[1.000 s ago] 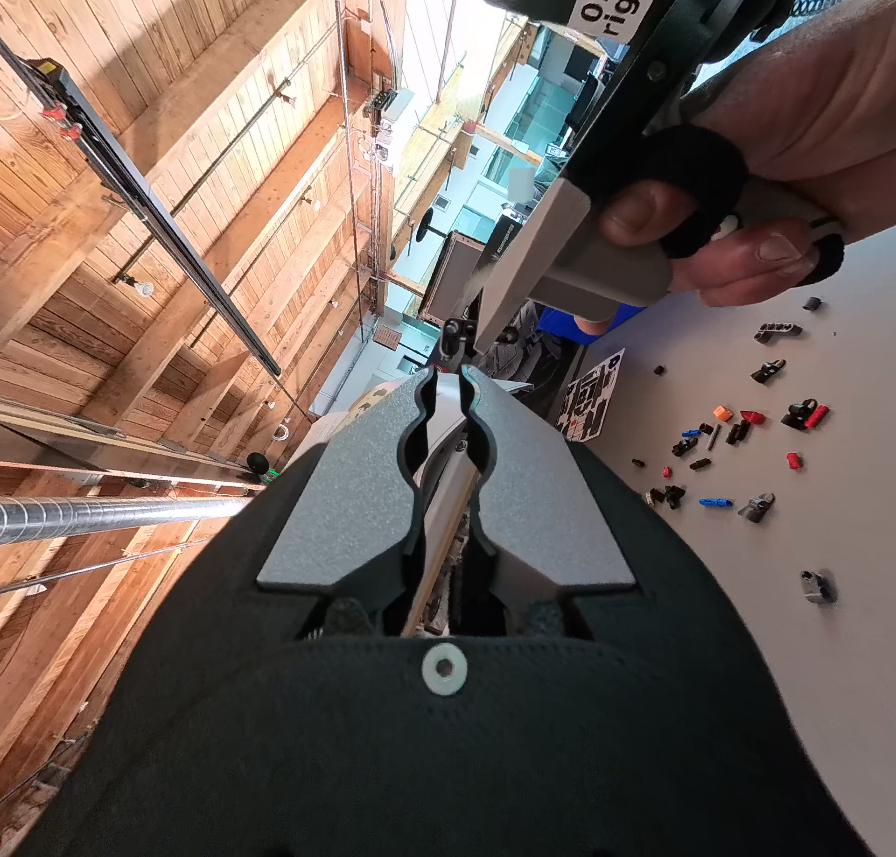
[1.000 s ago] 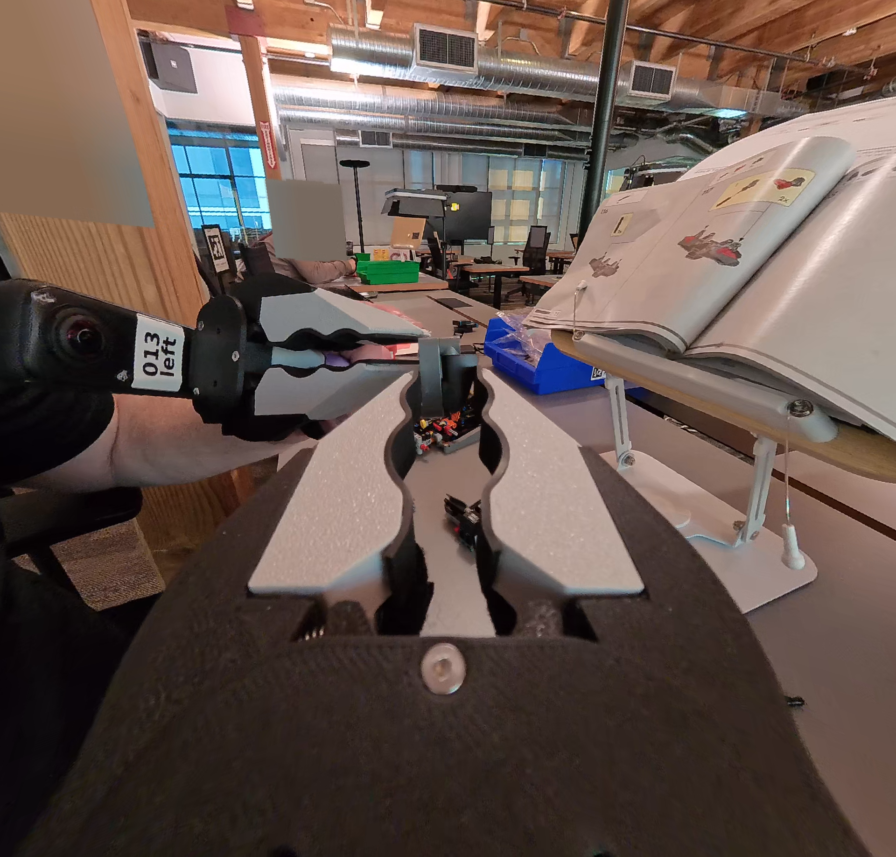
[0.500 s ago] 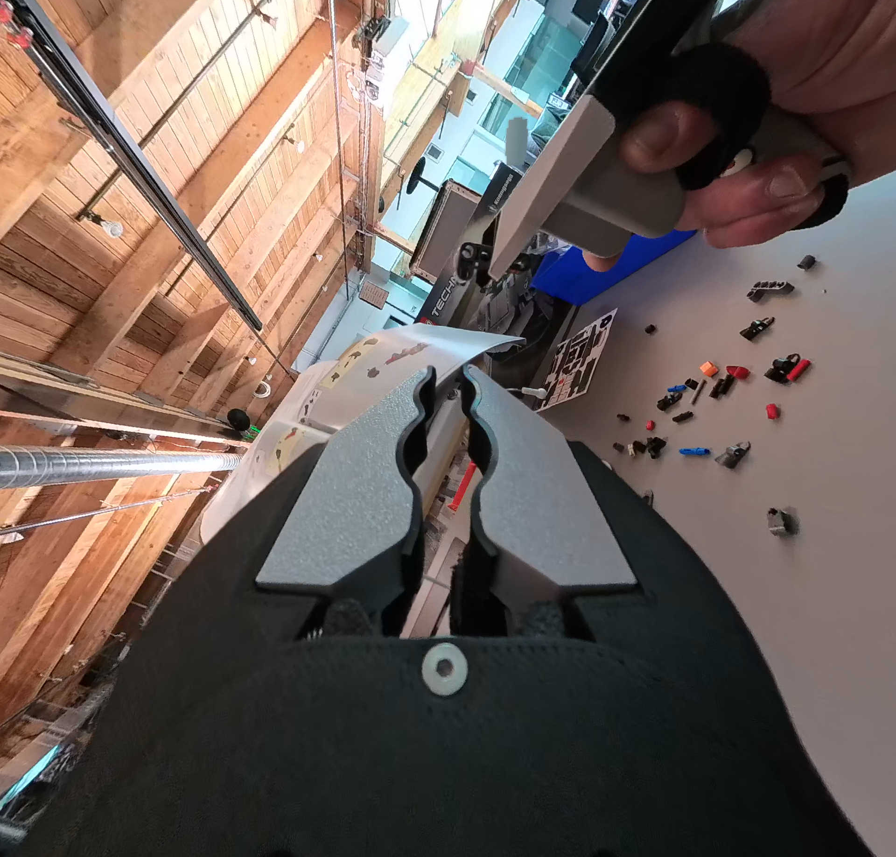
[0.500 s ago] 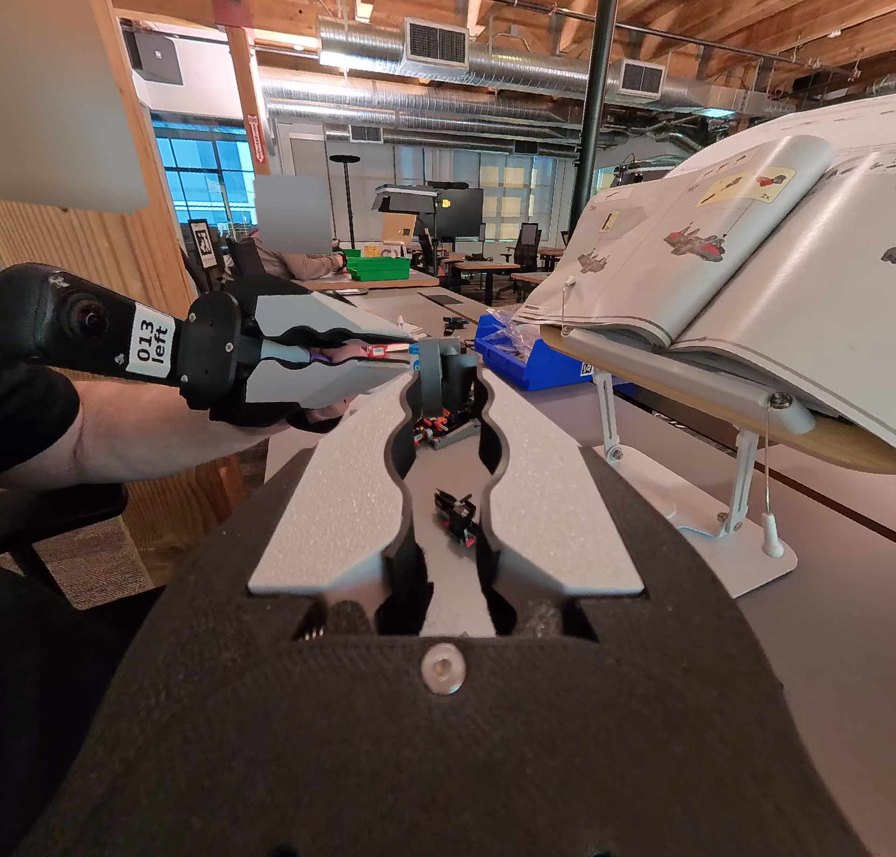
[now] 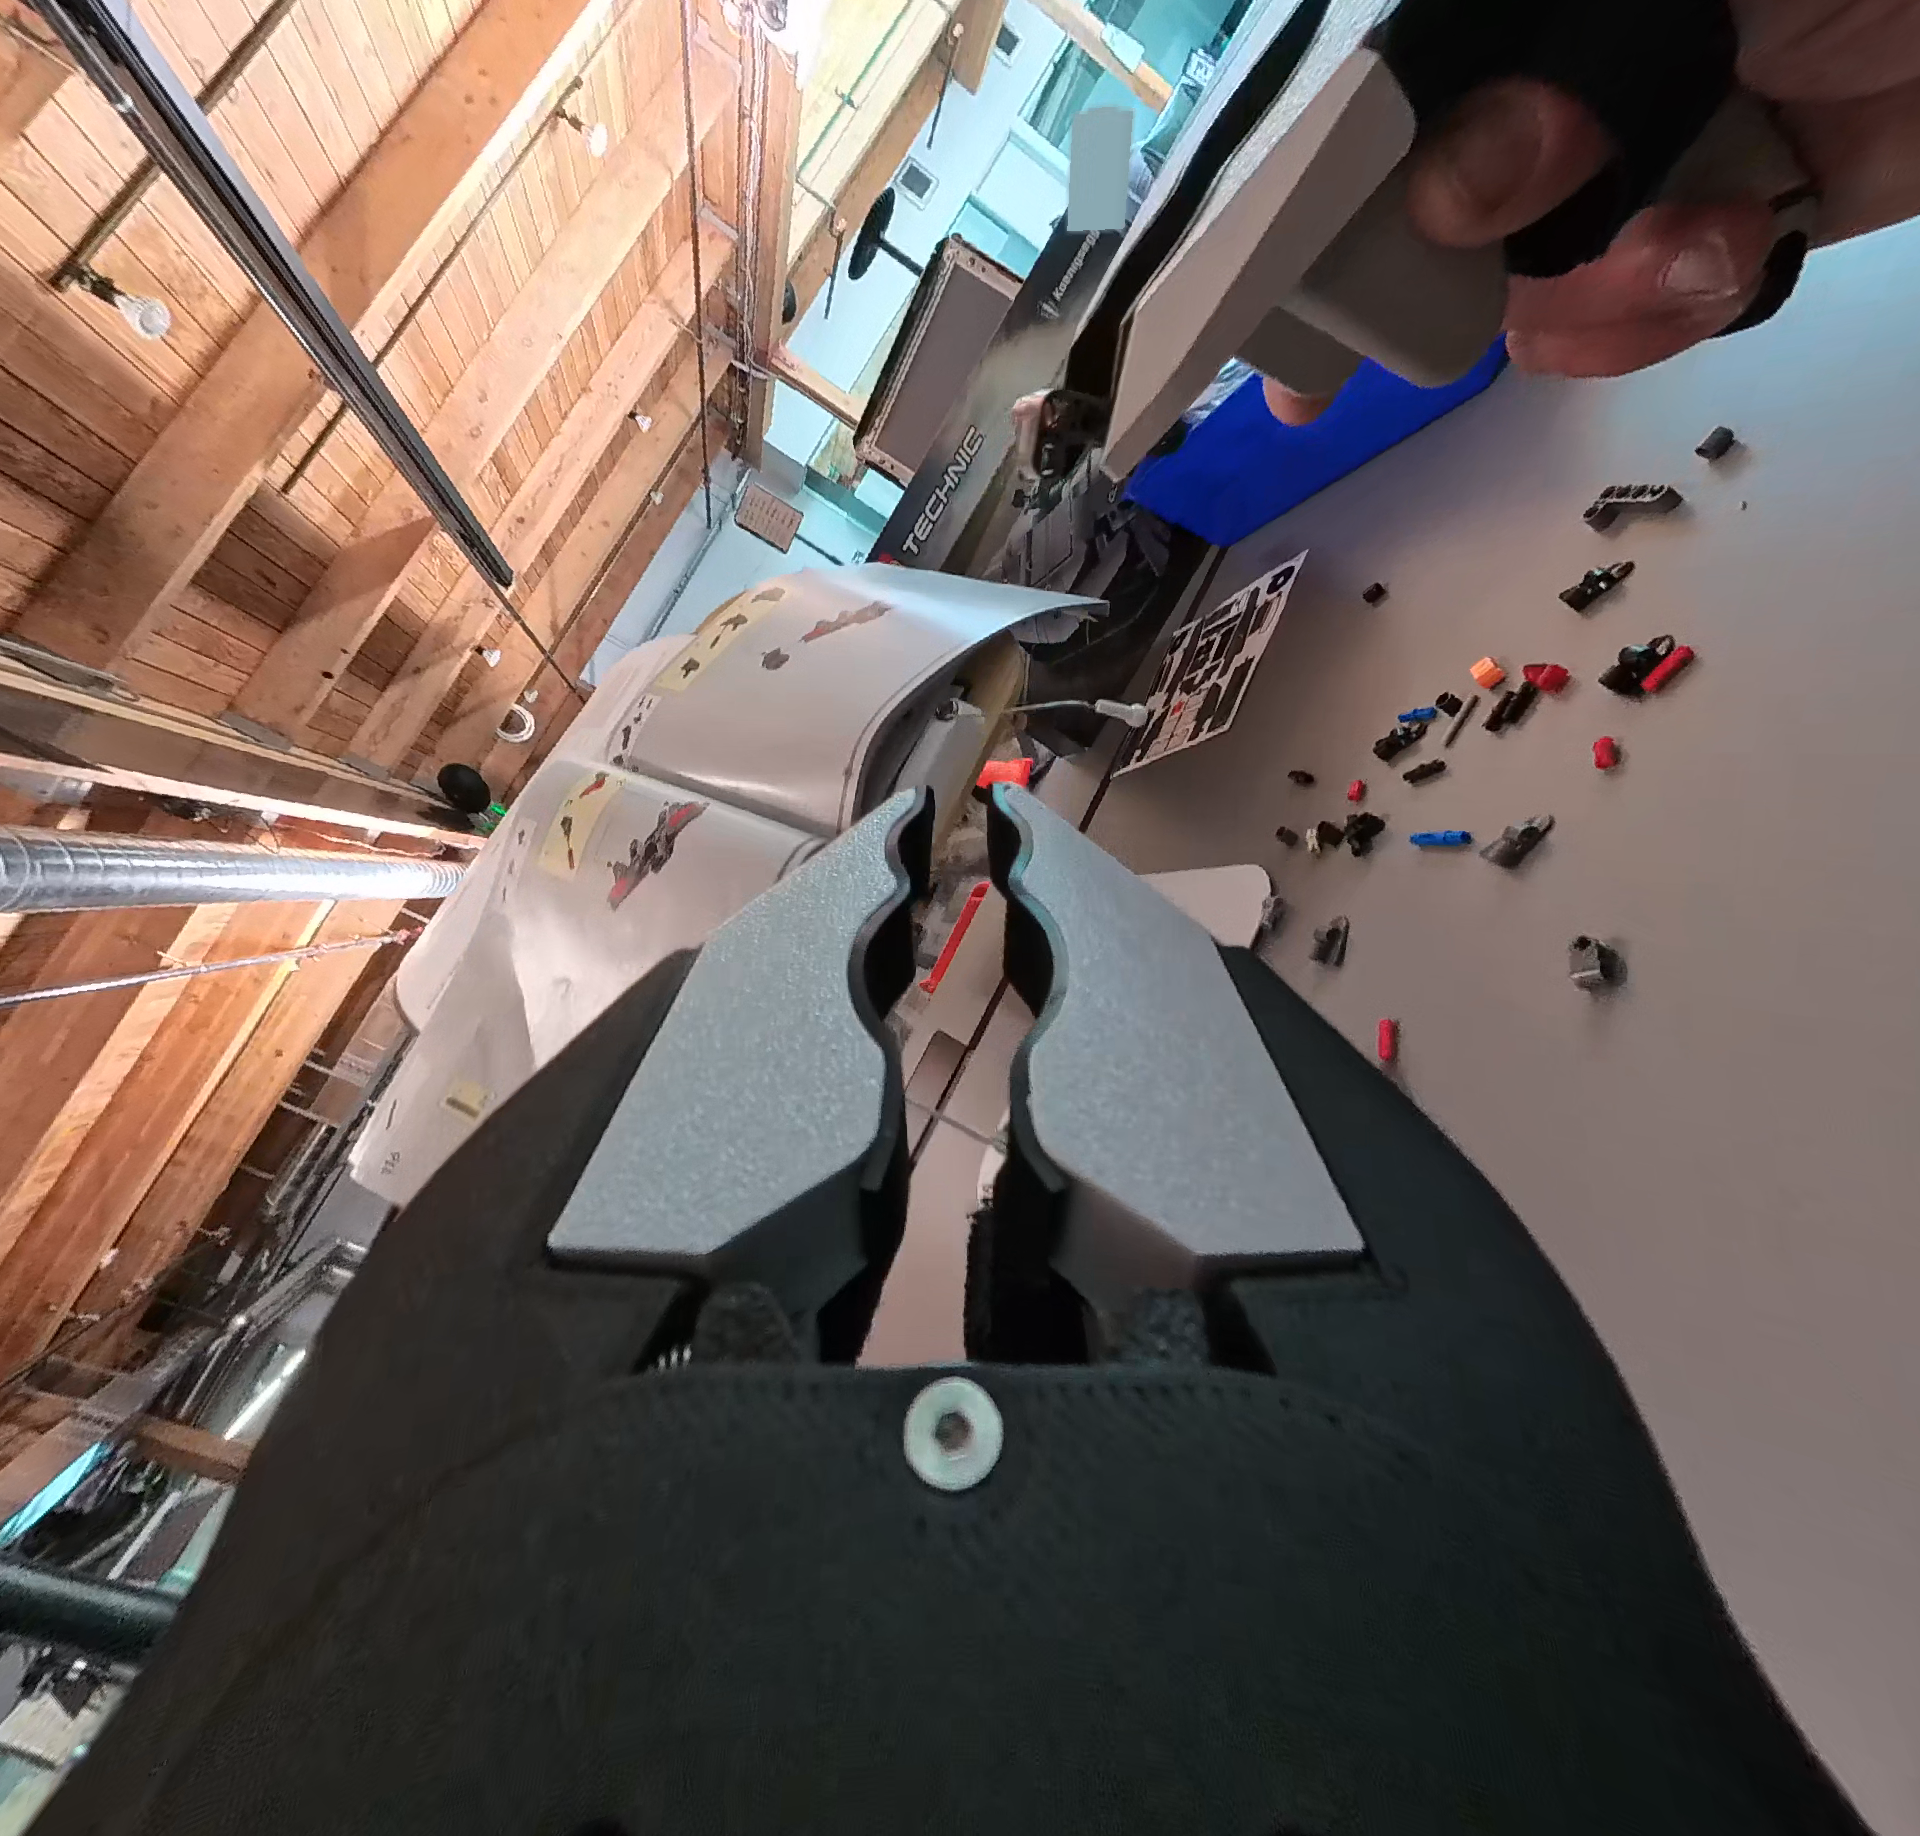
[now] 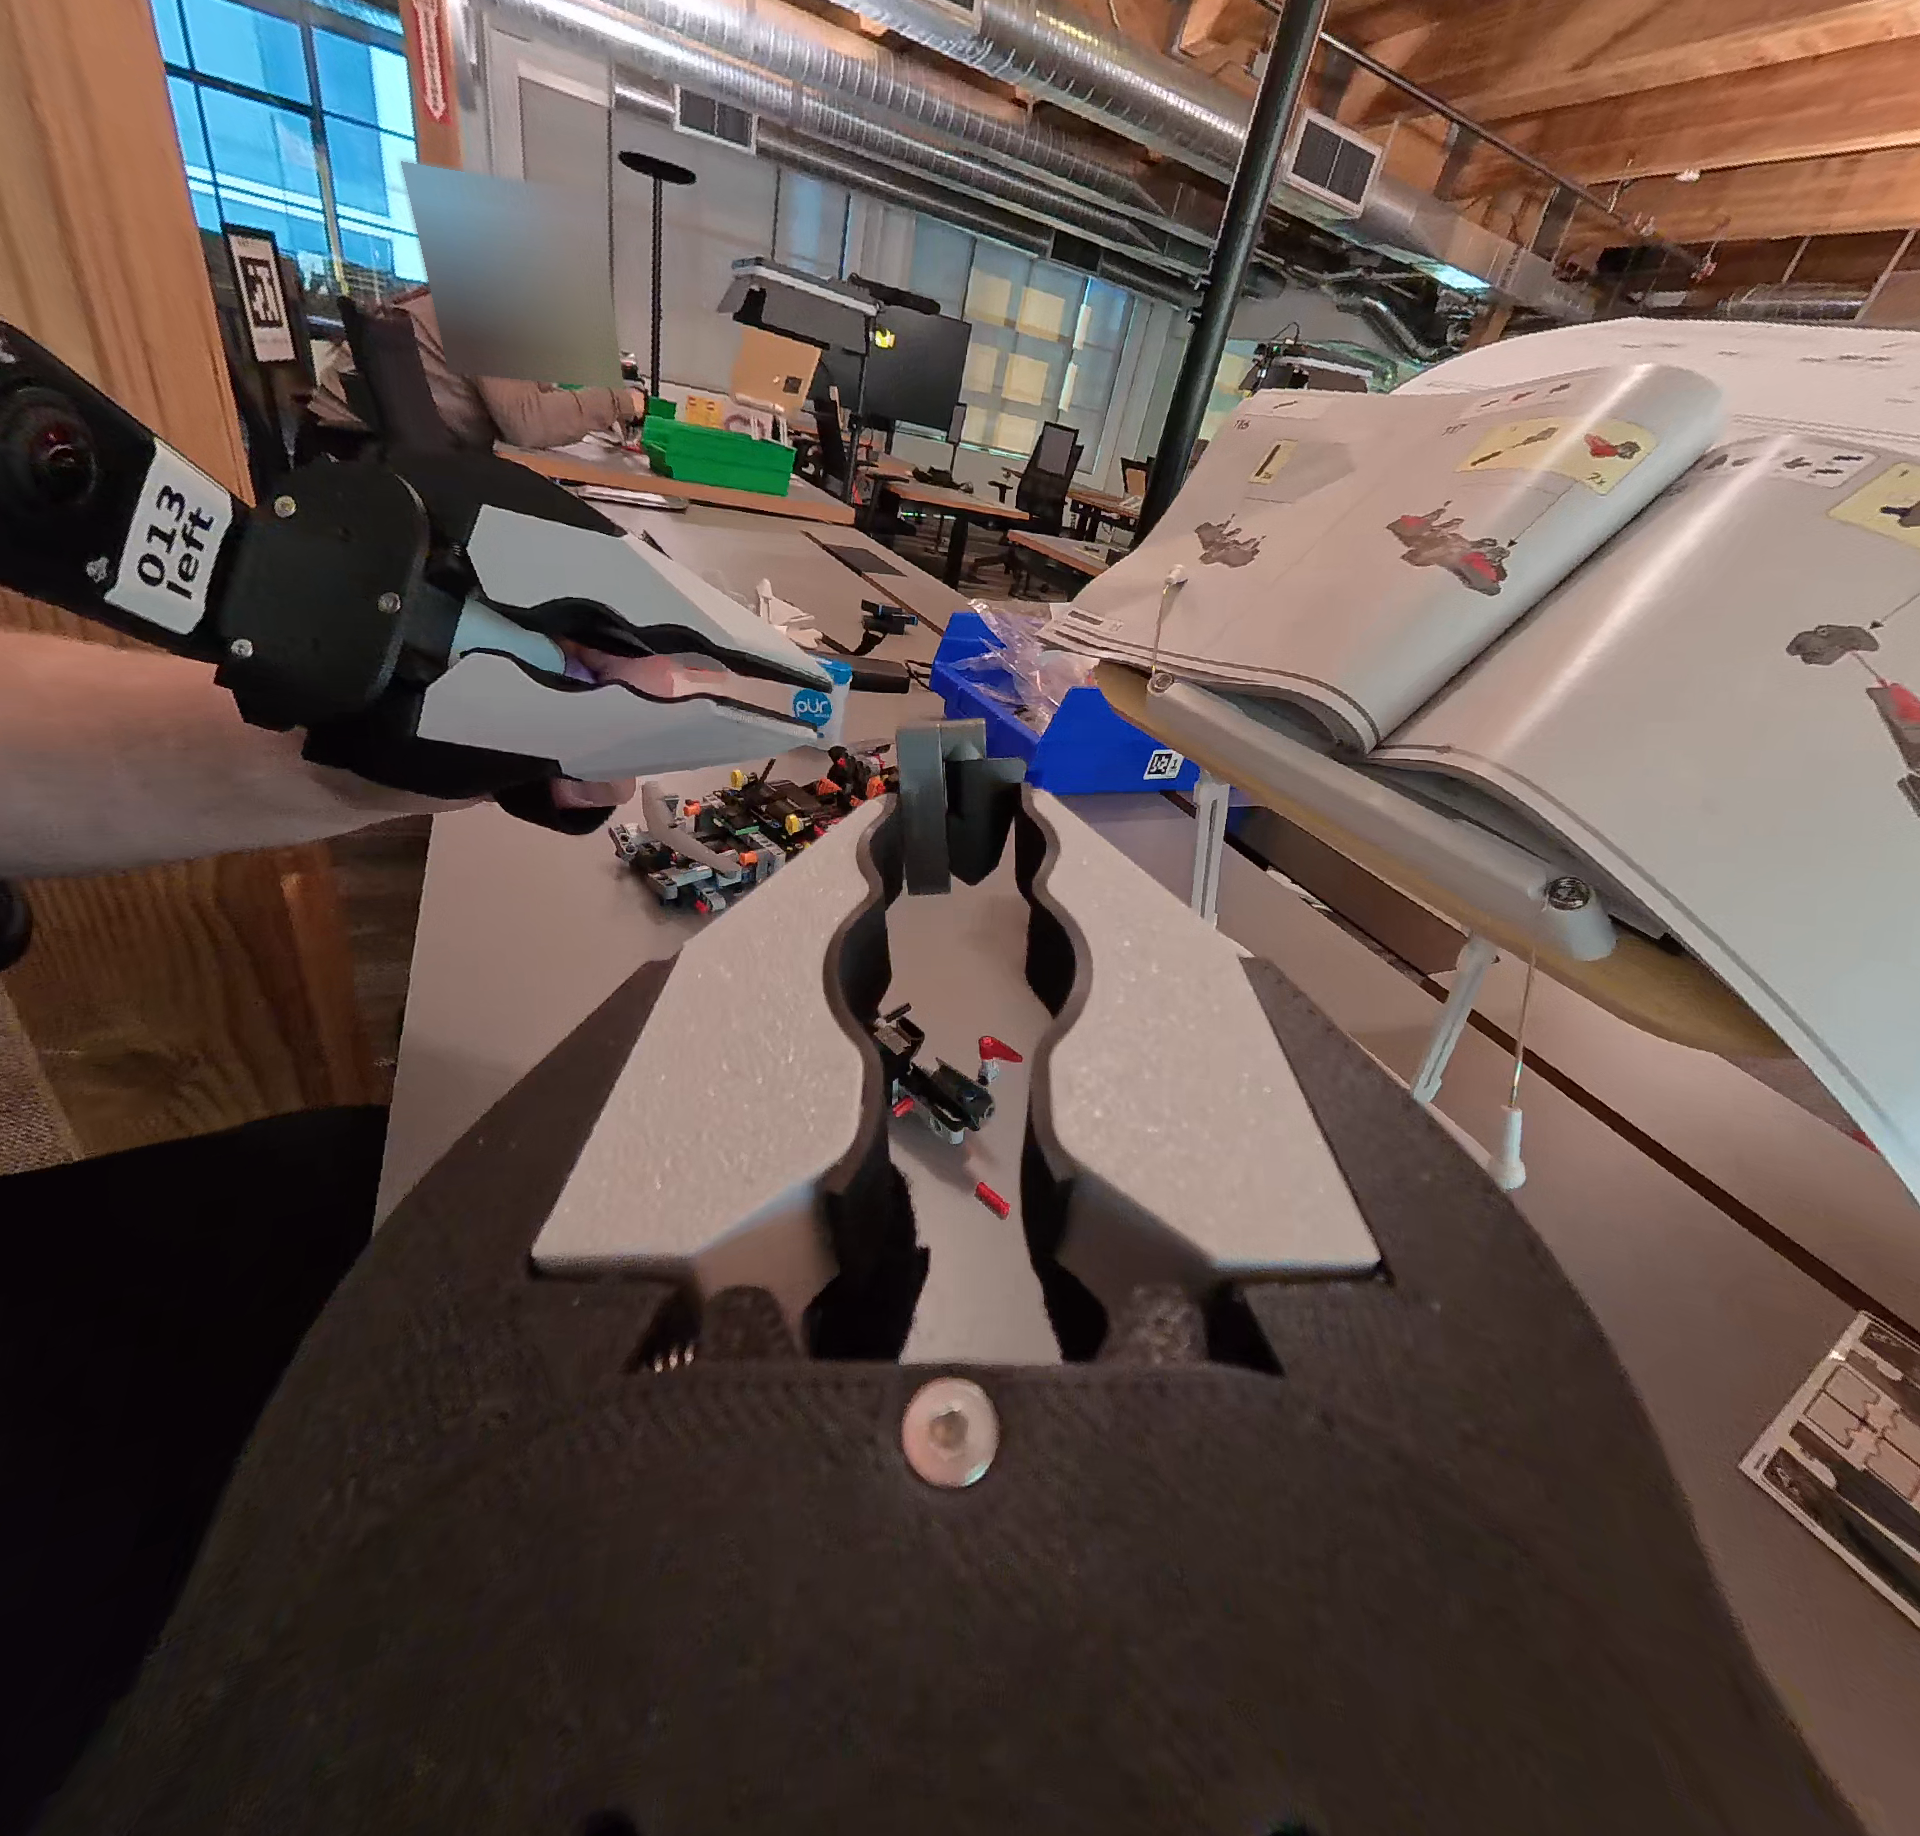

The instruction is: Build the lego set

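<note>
The wide grey table [image 6: 582,913] carries everything. On its right side stands the large open instruction booklet with grey pages [image 6: 1538,581], which rests tilted on a white metal stand [image 6: 1455,1017], and behind it is a blue plastic bin [image 6: 1081,737]. The left gripper [image 6: 821,697], with grey fingers and a black body, is held in the air above the table edge, and its jaws are nearly closed with only a thin gap; I cannot tell if something is between them. The right gripper [image 6: 951,830] has its jaws a little apart and they clamp a dark grey curved lego part [image 6: 925,810] at the tips. The partly built lego model of black, grey and orange pieces [image 6: 727,836] lies on the table under the tip of the left gripper and just to the left of the right gripper's tips. A black and white sticker sheet [image 5: 1216,674] lies flat near the booklet stand. Many small loose lego pieces in black, red, blue and orange [image 5: 1455,737] are scattered over the table, well apart from the model. A small black lego sub-assembly with red pins [image 6: 940,1090] lies on the table and shows between the fingers of the right gripper.
</note>
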The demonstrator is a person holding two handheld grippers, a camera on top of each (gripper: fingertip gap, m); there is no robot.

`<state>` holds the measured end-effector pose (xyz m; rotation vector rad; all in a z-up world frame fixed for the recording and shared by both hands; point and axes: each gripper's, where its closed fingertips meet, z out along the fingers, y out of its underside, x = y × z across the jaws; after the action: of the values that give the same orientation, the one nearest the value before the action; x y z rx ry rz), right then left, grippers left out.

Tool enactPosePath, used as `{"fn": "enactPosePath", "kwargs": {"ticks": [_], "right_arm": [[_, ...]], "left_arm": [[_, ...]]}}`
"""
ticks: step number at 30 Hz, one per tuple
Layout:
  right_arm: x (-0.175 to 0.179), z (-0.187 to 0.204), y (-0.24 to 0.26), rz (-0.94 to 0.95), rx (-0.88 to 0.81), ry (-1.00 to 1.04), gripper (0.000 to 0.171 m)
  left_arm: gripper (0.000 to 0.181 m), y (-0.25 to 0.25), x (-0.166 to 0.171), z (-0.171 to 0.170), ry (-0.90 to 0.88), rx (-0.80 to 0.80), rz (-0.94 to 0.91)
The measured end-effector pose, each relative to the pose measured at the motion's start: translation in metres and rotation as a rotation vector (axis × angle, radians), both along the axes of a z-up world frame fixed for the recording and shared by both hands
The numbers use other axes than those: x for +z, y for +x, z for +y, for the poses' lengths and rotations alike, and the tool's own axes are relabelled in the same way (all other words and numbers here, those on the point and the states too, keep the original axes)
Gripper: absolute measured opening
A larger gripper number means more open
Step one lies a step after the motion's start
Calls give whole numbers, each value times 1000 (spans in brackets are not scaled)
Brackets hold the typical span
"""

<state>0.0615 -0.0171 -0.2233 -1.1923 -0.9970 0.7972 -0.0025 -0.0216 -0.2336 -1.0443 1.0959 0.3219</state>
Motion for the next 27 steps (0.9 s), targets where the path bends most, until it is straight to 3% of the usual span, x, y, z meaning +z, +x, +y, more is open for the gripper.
{"fn": "enactPosePath", "kwargs": {"ticks": [16, 27], "right_arm": [[-13, -2, -12, -28, 20, -13, 18], [-18, 20, 3, 28, 1, -108, 18]], "left_arm": [[6, -32, -6, 3, -49, 74, -48], [5, -41, -14, 13, -73, 107, -31]]}}
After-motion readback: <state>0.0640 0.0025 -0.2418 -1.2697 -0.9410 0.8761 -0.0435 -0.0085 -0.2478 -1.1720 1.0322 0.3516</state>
